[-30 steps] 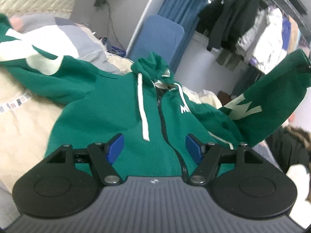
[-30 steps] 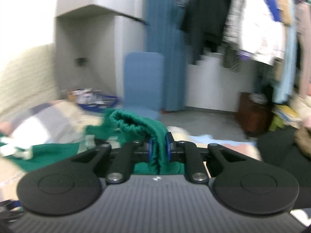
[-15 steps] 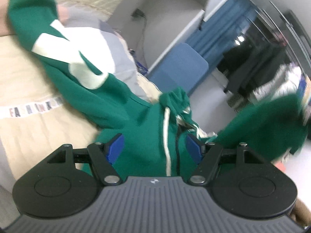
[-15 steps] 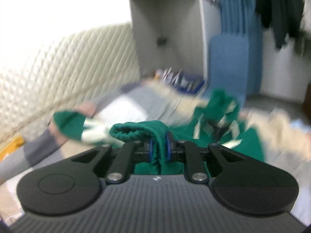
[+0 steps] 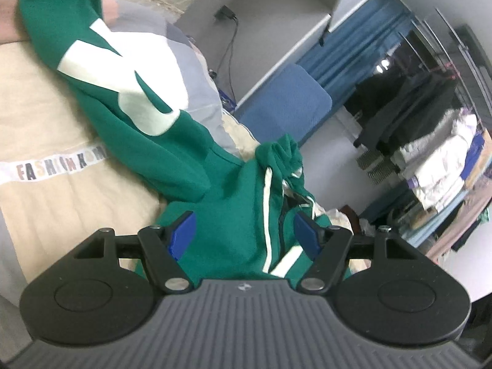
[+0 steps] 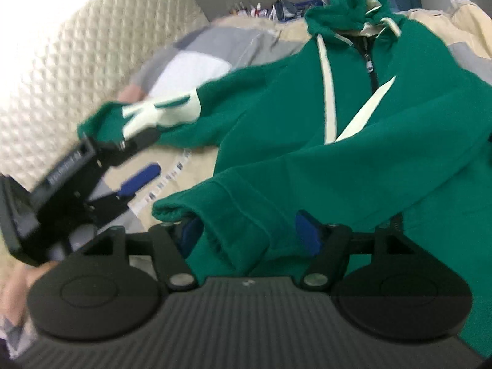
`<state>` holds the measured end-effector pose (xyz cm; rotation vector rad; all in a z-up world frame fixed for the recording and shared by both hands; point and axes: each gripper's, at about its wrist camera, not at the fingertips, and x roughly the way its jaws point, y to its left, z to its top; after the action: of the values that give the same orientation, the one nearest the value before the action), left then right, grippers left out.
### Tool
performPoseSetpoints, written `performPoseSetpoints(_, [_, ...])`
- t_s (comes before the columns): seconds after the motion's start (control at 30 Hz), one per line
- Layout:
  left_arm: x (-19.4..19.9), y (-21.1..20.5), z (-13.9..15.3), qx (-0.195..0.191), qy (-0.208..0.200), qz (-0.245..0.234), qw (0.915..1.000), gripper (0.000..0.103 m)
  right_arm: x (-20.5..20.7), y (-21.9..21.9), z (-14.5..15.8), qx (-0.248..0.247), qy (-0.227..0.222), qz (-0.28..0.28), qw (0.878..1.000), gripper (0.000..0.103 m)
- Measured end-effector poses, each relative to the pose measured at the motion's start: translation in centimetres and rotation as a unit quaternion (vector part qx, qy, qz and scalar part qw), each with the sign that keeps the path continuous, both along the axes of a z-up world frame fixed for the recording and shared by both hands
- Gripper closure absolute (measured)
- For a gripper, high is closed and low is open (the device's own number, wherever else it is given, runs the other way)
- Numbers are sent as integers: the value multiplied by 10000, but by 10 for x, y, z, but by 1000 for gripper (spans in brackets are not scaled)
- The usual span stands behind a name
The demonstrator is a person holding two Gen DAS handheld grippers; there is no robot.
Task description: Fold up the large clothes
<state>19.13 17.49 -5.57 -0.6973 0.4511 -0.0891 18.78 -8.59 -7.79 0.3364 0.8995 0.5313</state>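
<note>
Green zip hoodie lying face up, white drawstrings, 1 sleeve folded across

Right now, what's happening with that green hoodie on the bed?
A person is folding the green hoodie with a hand-held tool in each hand. The right tool is open, with a sleeve cuff lying across the hoodie's front between its fingers. The left tool hovers open over the hoodie; the other sleeve lies spread on the bed.

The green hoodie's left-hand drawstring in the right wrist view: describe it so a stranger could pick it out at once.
Start at the cream bed, where the green hoodie lies front up with its hood at the top. The drawstring is the long cream cord running down from the hood, left of the dark zipper. Unlike the slanted cream stripe beside it, it hangs nearly straight.
</note>
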Motion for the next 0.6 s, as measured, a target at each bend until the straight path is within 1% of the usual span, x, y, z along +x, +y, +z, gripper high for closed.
performPoseSetpoints(0.07, [0, -7, 0, 99, -24, -113, 9999, 29, 1, -26, 5, 224, -89, -225, 9995, 29])
performPoseSetpoints(0.1, [-1, -9, 1, 147, -47, -128, 9998, 29, 3, -41, 8, 395, -106, -361, 9985, 23])
performPoseSetpoints(0.17, [-2, -13, 2, 258, -81, -124, 9996, 29, 7, -70, 9, 762, -106, -634, 9950, 22])
performPoseSetpoints(0.23, [0, -15, 2, 261, -84, -145, 9995, 29, 10, -99, 10, 1076, -142, -934, 9897, 22])
performPoseSetpoints(0.3, [2, -17, -1, 255, -38, -202, 9995, 29, 15, -121, 6, 1256, -216, -1172, 9849, 22])
performPoseSetpoints(0.4, [7, -26, -6, 389, 46, -290, 9988, 29, 33, -143, -11, 1106, -91, -1620, 9805, 21])
performPoseSetpoints(0.47, [11, -32, -10, 494, 103, -348, 9981, 29, 48, -152, -32, 878, 138, -1969, 9764, 21])
performPoseSetpoints(0.5, [13, -35, -12, 534, 135, -385, 9977, 29, 55, -158, -43, 749, 292, -2189, 9724, 20])
performPoseSetpoints(0.53, [15, -39, -15, 573, 164, -434, 9973, 29, 62, -163, -54, 724, 436, -2393, 9673, 19])
performPoseSetpoints(0.57, [16, -41, -17, 608, 181, -474, 9969, 29, 71, -168, -65, 824, 563, -2491, 9633, 19])
performPoseSetpoints(0.6, [18, -44, -19, 641, 202, -506, 9965, 29, 76, -173, -71, 951, 605, -2455, 9628, 19])
